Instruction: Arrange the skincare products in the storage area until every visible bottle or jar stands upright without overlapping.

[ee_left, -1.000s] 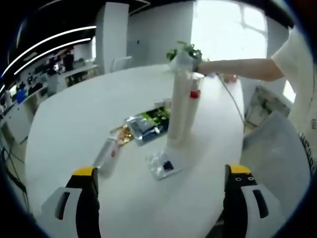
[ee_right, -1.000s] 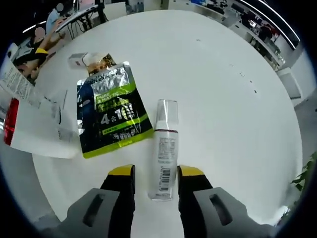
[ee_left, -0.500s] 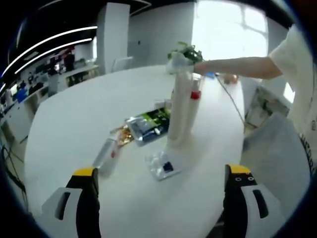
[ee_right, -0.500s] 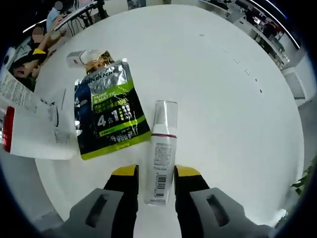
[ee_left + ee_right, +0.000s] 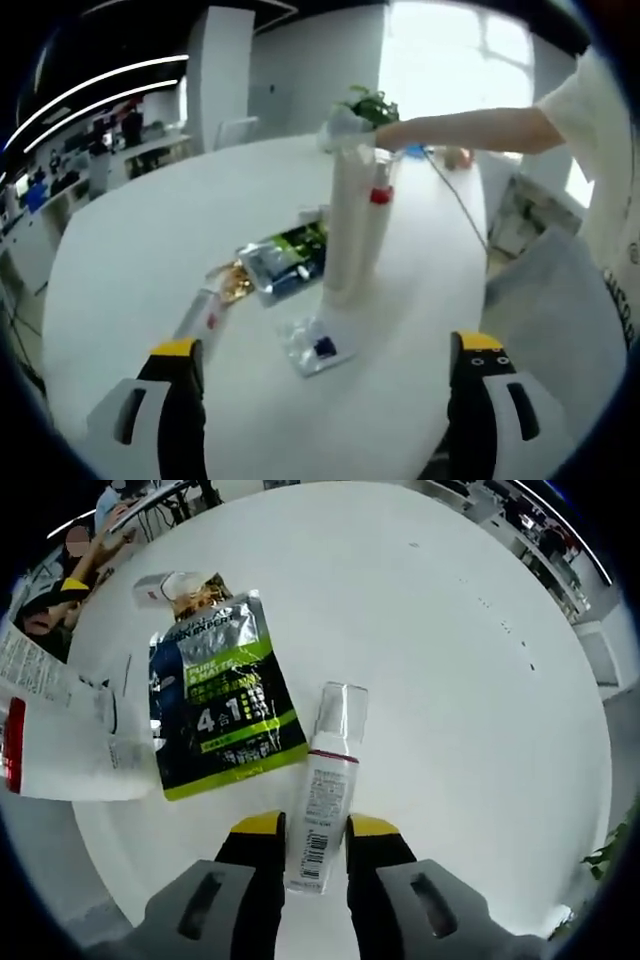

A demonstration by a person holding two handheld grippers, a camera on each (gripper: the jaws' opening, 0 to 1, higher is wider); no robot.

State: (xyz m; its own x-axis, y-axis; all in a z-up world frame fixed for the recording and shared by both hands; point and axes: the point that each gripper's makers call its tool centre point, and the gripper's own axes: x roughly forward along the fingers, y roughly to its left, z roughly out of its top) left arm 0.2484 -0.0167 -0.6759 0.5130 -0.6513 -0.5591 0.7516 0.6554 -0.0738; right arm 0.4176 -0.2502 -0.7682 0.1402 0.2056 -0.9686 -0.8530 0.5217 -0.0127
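White and clear-capped, the spray bottle (image 5: 322, 808) lies flat on the counter (image 5: 450, 680), its base end taken between the yellow-tipped jaws of the right gripper (image 5: 313, 832), which appear closed against its sides; a firm clench is judged likely but cannot be confirmed. Just left of it a green and silver pouch (image 5: 222, 705) lies flat, and a tall white tube (image 5: 60, 755) is seen at the far left. In the left gripper view, the left gripper (image 5: 325, 350) is held wide apart and empty, near the counter's edge. The step in hand is judged to be the pick-up of the fallen bottle; next, it must be lifted, turned upright and set down apart from the pouch.
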